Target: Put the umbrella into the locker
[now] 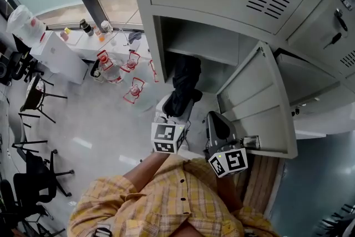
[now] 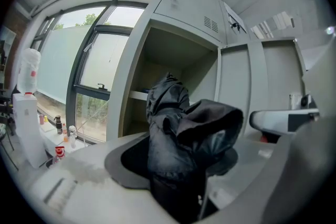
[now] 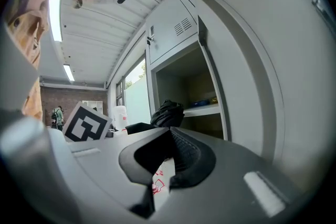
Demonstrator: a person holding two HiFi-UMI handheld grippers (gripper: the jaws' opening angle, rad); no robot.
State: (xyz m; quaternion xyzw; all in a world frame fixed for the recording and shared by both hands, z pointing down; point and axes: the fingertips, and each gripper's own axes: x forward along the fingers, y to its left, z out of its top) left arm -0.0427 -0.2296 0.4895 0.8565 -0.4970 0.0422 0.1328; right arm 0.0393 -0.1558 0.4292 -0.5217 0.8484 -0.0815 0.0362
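The grey locker (image 1: 222, 3) is seen with one door (image 1: 260, 102) swung open. The black folded umbrella (image 2: 173, 128) is pinched by the left claw (image 2: 177, 168) at that compartment's mouth. The right claw (image 3: 169, 136) is pressed together, empty; red print glimpsed there cannot be read

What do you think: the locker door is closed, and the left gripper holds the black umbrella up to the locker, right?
Not quite. The locker door is open, not closed: it is swung out to the right, and the head view shows this. The rest is right: the left gripper holds the black umbrella up to the locker.
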